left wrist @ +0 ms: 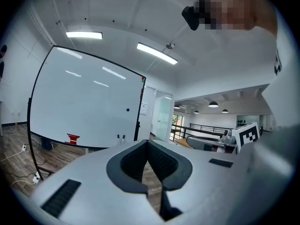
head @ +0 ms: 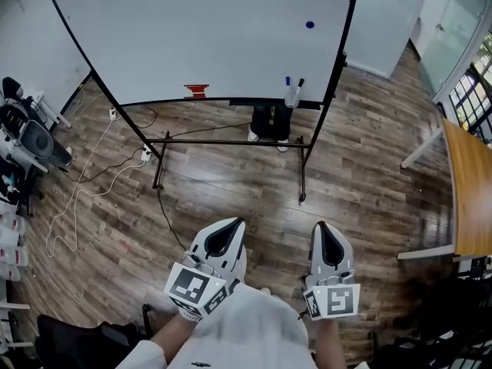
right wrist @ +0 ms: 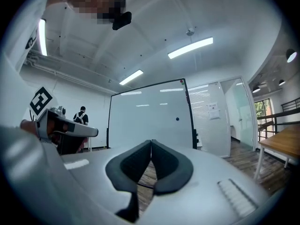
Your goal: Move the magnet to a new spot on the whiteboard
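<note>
Magnet [head: 310,24] well apart from fingers [head: 224,240]

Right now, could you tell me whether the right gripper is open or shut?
Shut: the right gripper has its jaws meeting at the tips, with nothing between them.

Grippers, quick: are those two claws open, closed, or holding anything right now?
Left gripper: closed, jaw tips together, holding nothing.
Right gripper: closed, jaw tips together, holding nothing.
</note>
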{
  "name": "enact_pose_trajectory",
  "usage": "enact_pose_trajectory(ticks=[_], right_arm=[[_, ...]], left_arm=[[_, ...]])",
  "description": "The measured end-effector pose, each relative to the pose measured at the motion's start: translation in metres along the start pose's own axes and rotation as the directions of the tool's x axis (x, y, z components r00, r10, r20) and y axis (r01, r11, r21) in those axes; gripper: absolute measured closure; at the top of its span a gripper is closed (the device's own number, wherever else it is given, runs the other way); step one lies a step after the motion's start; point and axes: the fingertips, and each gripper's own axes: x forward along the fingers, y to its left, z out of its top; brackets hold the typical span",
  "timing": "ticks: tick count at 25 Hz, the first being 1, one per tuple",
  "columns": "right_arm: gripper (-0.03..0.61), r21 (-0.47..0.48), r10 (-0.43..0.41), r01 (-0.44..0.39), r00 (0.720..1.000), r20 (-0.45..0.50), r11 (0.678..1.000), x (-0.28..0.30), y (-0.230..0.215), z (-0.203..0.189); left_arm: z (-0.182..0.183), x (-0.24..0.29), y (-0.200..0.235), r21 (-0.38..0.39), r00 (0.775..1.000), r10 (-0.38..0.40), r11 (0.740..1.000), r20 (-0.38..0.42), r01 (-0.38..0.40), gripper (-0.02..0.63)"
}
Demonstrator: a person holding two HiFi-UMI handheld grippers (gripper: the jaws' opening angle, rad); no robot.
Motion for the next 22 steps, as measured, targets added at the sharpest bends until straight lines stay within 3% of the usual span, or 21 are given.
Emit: enact_pose_trajectory(ticks=[15, 22], right_arm=[[0.578, -0.047, -0.072, 0.07, 0.996, -0.046, 0.996, 0.267, -0.024, 0.001], [0.58, -0.045, -0.107, 0.105, 0.993, -0.046, 0.993, 0.342, -0.035, 0.004]], left_arm=[[0.068, 0.157, 0.219, -0.026, 0.998, -0.057, 0.998, 0.005, 0.057, 0.614], [0.085, 0.21, 0.262, -0.061, 0.994, -0.108, 0.992, 0.005, 0.108, 0.614]])
